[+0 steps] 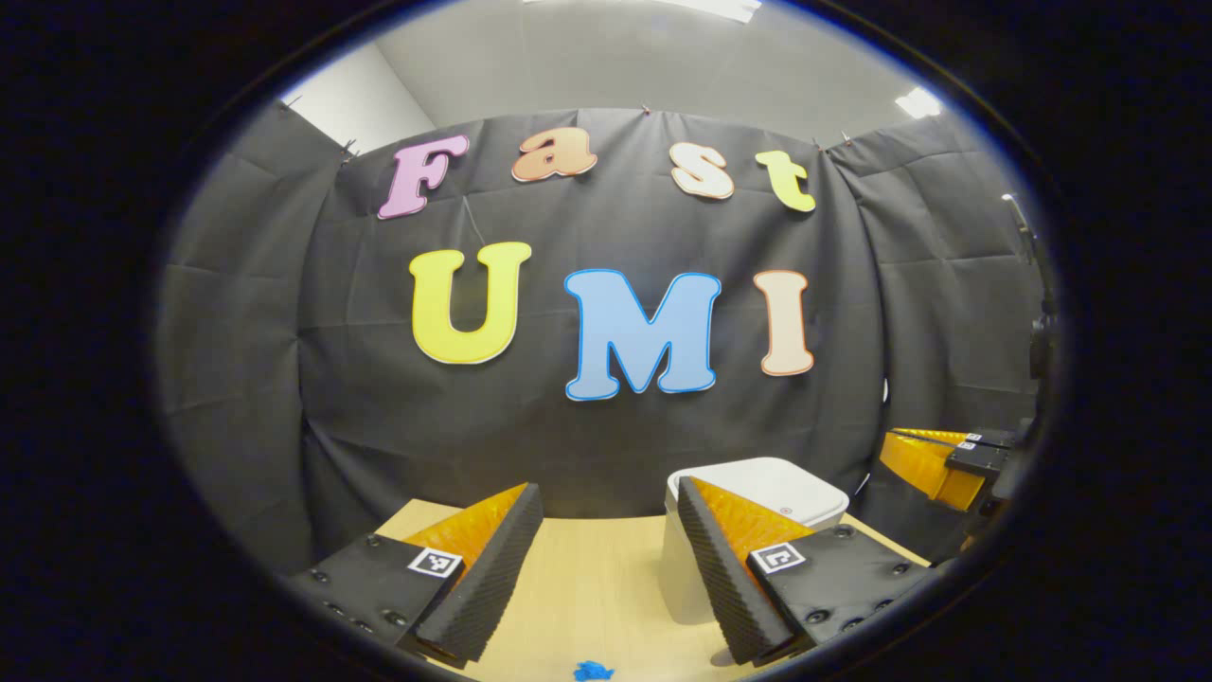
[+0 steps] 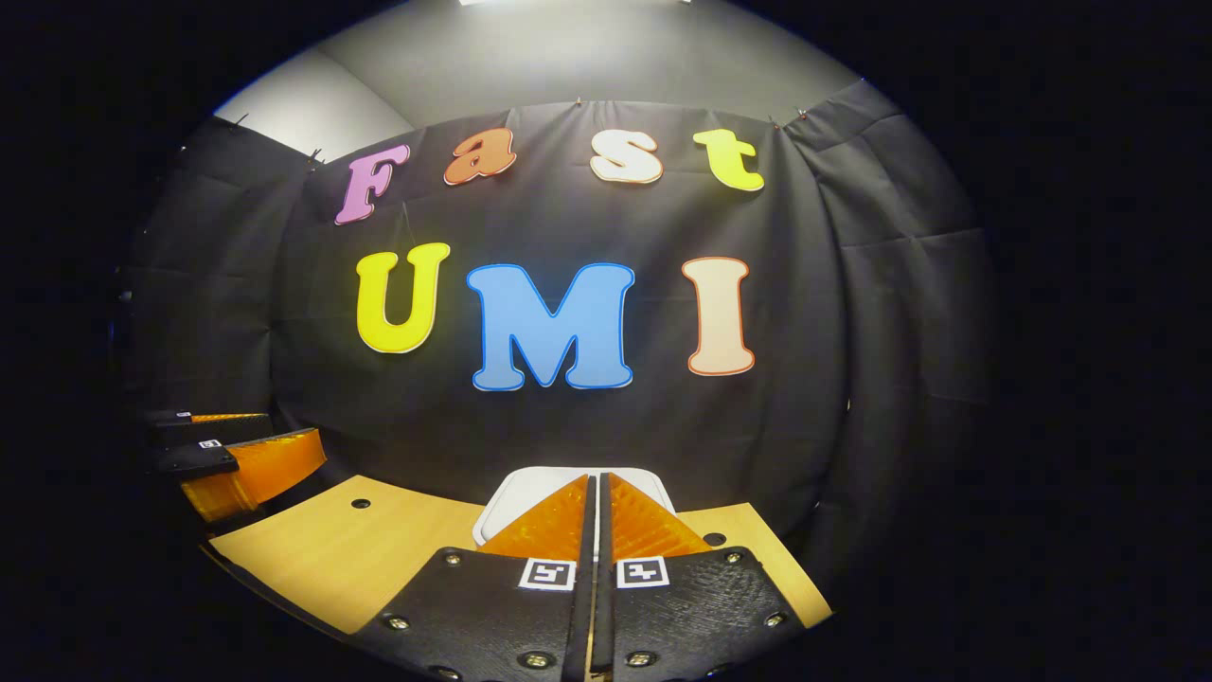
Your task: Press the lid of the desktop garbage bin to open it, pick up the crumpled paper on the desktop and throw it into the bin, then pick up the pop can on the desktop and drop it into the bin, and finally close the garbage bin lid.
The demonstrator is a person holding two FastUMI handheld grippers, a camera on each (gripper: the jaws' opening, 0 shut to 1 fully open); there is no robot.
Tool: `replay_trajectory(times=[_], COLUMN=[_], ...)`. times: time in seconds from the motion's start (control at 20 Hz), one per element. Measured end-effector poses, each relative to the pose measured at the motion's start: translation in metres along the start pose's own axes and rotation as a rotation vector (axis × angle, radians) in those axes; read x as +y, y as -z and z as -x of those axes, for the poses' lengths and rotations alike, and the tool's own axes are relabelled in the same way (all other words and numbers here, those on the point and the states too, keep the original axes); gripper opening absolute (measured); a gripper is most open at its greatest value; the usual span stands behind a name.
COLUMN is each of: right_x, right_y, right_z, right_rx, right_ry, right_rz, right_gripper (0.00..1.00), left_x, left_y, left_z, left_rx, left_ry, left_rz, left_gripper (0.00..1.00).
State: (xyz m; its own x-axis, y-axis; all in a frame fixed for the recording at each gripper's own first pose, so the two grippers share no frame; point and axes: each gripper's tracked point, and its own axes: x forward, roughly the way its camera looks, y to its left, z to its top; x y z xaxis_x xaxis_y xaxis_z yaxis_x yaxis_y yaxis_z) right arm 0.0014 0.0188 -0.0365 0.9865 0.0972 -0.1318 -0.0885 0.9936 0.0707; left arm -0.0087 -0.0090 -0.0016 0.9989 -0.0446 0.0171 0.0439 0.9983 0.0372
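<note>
Right hand-held gripper (image 2: 597, 493), fingers pressed together and holding nothing, poised near the closed white garbage bin (image 2: 511, 497) on the desk (image 2: 331, 549); left hand-held gripper (image 1: 606, 559) spread wide. Step judged: lid press, requiring a downward push

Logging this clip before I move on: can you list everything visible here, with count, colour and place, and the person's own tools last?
garbage bin: one, white, lid shut, at the far edge of the table, ahead of both tongs.
table: one, light wood, with small dark holes near its rim, under the bin.
blue scrap: one, small, on the table at the near edge of the left gripper view; too small to identify.
left tongs: one, fingers apart, above the table beside the bin.
right tongs: one, fingers together, pointed at the bin.
</note>
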Motion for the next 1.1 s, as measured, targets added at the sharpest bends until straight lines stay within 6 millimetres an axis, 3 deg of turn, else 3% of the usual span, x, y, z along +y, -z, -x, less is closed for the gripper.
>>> replay_trajectory(times=[0.25, 0.45, 0.7, 1.1], right_x=[0.0, 0.002, 0.009, 0.019], right_y=[-0.004, 0.005, 0.026, 0.069], right_z=[-0.032, -0.052, -0.071, -0.089], right_rx=[0.01, 0.038, 0.084, 0.186], right_ry=[-0.017, -0.026, -0.054, -0.086], right_rz=[-0.013, -0.021, 0.003, -0.001], right_gripper=[0.02, 0.02, 0.02, 0.02], left_x=[0.002, 0.01, 0.029, 0.041], left_y=[-0.001, -0.001, 0.002, 0.001], left_z=[0.001, 0.009, 0.018, 0.021], left_rx=[-0.005, 0.0, 0.007, 0.014], left_ry=[-0.009, -0.04, -0.085, -0.121], left_rz=[-0.005, -0.005, -0.005, 0.004], left_gripper=[0.95, 0.95, 0.95, 0.95])
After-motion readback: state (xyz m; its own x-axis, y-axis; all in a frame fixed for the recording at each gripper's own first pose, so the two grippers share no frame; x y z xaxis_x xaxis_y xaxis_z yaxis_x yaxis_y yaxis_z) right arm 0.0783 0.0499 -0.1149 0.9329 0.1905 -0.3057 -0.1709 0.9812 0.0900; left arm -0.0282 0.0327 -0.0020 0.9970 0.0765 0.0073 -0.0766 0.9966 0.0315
